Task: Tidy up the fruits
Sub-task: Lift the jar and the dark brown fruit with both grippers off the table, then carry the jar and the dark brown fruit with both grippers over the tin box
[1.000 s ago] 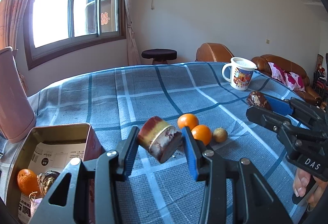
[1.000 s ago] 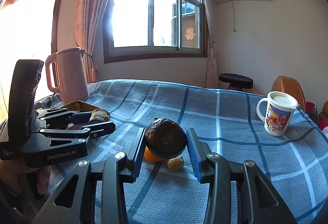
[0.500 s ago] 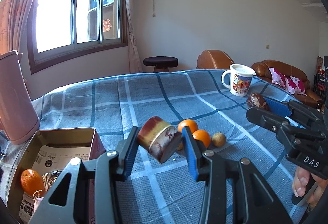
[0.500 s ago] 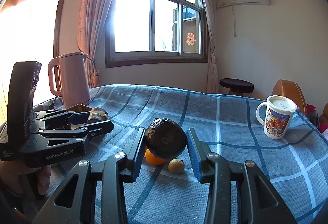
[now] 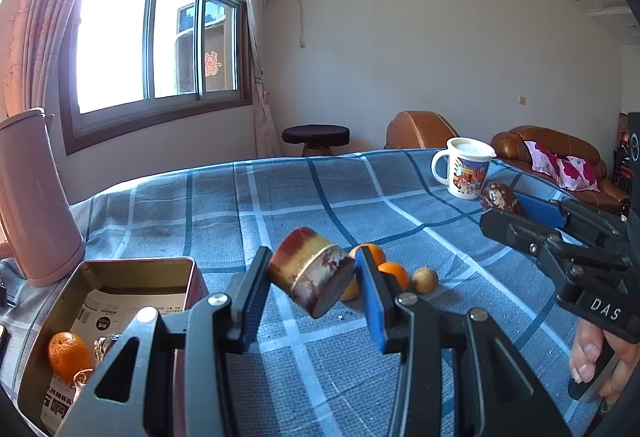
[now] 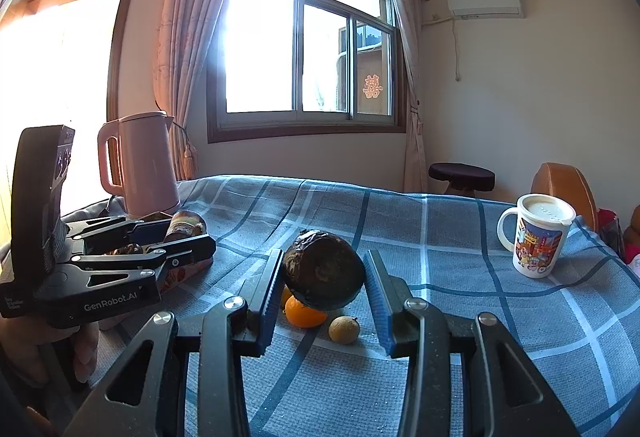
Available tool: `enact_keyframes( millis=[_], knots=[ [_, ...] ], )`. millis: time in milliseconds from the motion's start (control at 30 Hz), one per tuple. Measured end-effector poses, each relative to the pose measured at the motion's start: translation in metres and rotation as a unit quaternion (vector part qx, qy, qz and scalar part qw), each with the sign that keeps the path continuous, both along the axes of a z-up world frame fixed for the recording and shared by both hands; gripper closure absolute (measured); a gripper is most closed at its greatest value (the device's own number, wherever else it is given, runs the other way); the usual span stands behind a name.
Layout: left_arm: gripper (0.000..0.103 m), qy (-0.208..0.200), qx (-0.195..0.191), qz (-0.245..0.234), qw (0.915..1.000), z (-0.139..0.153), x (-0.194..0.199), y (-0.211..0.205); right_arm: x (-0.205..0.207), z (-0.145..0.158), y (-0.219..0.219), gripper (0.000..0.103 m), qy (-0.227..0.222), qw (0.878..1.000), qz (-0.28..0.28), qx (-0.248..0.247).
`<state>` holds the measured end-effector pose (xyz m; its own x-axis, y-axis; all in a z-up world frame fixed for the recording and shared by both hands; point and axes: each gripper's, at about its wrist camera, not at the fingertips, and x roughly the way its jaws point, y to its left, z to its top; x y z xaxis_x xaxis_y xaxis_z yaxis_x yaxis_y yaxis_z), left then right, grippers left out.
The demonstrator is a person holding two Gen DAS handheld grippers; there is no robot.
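Note:
My left gripper (image 5: 312, 281) is shut on a cut chunk of red-and-yellow fruit (image 5: 310, 271), held above the checked cloth. The right gripper (image 6: 322, 285) is shut on a dark brown round fruit (image 6: 324, 273). Below them on the cloth lie two oranges (image 5: 370, 253) (image 5: 394, 273) and a small tan fruit (image 5: 425, 279); the right wrist view shows an orange (image 6: 304, 313) and the tan fruit (image 6: 344, 329). An open tin (image 5: 136, 263) at lower left holds an orange (image 5: 68, 355). Each view shows the other gripper, the right gripper (image 5: 500, 207) and the left gripper (image 6: 188, 233).
A pink kettle (image 5: 32, 197) stands at the table's left edge behind the tin. A lidded cartoon mug (image 5: 464, 173) sits at the far right of the blue checked cloth (image 5: 280, 205). A stool and brown sofas stand beyond the table.
The left gripper has tipped up slightly, so the table sits lower in its view. Both grippers keep hold of their fruit and stay in place.

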<state>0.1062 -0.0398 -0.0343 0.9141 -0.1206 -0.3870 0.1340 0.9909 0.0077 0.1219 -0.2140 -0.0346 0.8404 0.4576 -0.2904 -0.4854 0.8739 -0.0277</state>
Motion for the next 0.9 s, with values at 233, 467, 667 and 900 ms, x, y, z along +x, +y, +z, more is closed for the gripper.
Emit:
enact_keyframes(
  millis=[233,467,667,900],
  knots=[
    [0.059,-0.018,0.003,0.007,0.9998,0.003,-0.008,0.001,-0.003,0.0,-0.001,0.061,-0.009,1.0,0.0,0.002],
    [0.059,-0.032,0.009,0.012,0.9994,0.005,-0.014,-0.001,-0.004,0.001,0.0,0.061,-0.013,1.0,0.002,-0.002],
    [0.059,-0.033,0.01,0.012,0.9993,0.005,-0.017,-0.001,-0.006,0.001,0.001,0.061,-0.017,1.0,0.002,-0.004],
    [0.059,-0.033,0.014,0.009,0.9993,0.006,-0.022,0.0,-0.01,0.002,0.009,0.061,-0.019,1.0,0.01,-0.011]
  ],
)
